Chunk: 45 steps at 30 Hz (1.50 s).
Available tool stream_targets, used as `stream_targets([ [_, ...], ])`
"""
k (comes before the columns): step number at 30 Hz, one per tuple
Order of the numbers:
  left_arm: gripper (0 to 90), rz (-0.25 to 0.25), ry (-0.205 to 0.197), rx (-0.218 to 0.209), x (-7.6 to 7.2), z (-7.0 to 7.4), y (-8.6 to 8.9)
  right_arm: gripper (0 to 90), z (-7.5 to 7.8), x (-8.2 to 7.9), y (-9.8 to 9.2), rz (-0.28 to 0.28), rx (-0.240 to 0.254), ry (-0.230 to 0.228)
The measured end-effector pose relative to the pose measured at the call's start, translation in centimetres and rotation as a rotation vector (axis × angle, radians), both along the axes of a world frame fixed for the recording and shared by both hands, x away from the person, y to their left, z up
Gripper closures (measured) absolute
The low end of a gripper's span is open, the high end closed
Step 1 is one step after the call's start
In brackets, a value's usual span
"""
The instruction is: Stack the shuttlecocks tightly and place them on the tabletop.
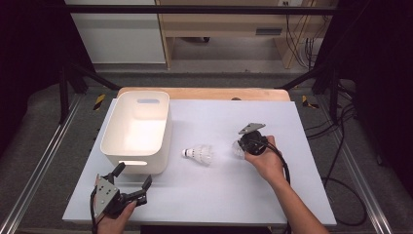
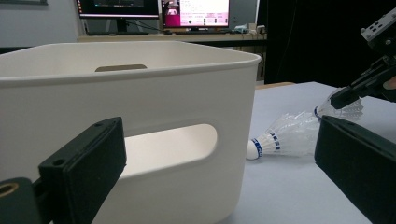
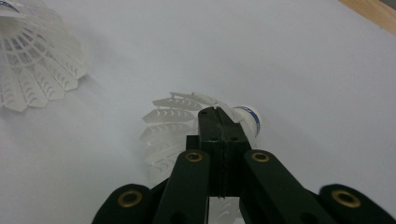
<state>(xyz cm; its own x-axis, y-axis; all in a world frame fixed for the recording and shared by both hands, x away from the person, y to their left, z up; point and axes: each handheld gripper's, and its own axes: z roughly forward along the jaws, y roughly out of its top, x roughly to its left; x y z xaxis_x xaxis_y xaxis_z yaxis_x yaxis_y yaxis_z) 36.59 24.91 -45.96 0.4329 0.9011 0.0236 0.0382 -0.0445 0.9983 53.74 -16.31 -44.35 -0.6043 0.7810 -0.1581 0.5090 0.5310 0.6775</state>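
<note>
Closest to the camera is the left hand-held gripper, jaws spread wide with nothing between them, sitting just off the near wall of the white bin, right by its handle slot. I'll use that bin as the reference for everything else.

Right of the bin, lying on its side on the white bench, is one plastic shuttlecock, cork tip pointing back toward the bin, near it but not touching. You can see the blue bands on its tip in the left gripper view.

Further right of the bin, past that first one, is the second shuttlecock. The right hand-held gripper is clamped tight on it, jaws pinched together on the edge of the skirt close to the cork. From above, that gripper is tipped down at the bench with the shuttlecock showing as a pale blur under it. Can't tell whether that one is resting on the bench or slightly off it.

Both shuttlecocks are outside the bin. Beyond the bin's far wall, a strip of the wooden tabletop shows.
</note>
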Motion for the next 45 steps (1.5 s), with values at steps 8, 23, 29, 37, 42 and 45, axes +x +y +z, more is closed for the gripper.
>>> stream_targets([
  [8,2.3,0.001,0.000,-0.004,0.1,0.0,0.0,90.0,-0.3,-0.1,-1.0,-0.009,-0.012,0.011],
  [23,2.3,-0.001,0.001,0.002,0.0,0.0,-0.1,90.0,-1.2,-0.7,-3.0,-0.043,0.009,0.017],
  [29,2.3,-0.003,0.000,0.002,0.0,0.0,-0.1,90.0,-1.5,-1.1,-3.3,-0.051,0.025,0.020],
  [37,2.3,-0.002,-0.001,0.002,0.0,0.0,-0.1,90.0,-1.9,-1.5,-3.7,-0.058,0.034,0.019],
  [42,2.3,0.001,-0.001,-0.004,0.0,0.0,0.0,90.0,-1.9,-2.0,-3.9,-0.061,0.041,0.020],
  [45,2.3,0.000,-0.002,-0.003,0.0,0.0,0.0,90.0,-1.9,-2.4,-4.0,-0.066,0.050,0.017],
])
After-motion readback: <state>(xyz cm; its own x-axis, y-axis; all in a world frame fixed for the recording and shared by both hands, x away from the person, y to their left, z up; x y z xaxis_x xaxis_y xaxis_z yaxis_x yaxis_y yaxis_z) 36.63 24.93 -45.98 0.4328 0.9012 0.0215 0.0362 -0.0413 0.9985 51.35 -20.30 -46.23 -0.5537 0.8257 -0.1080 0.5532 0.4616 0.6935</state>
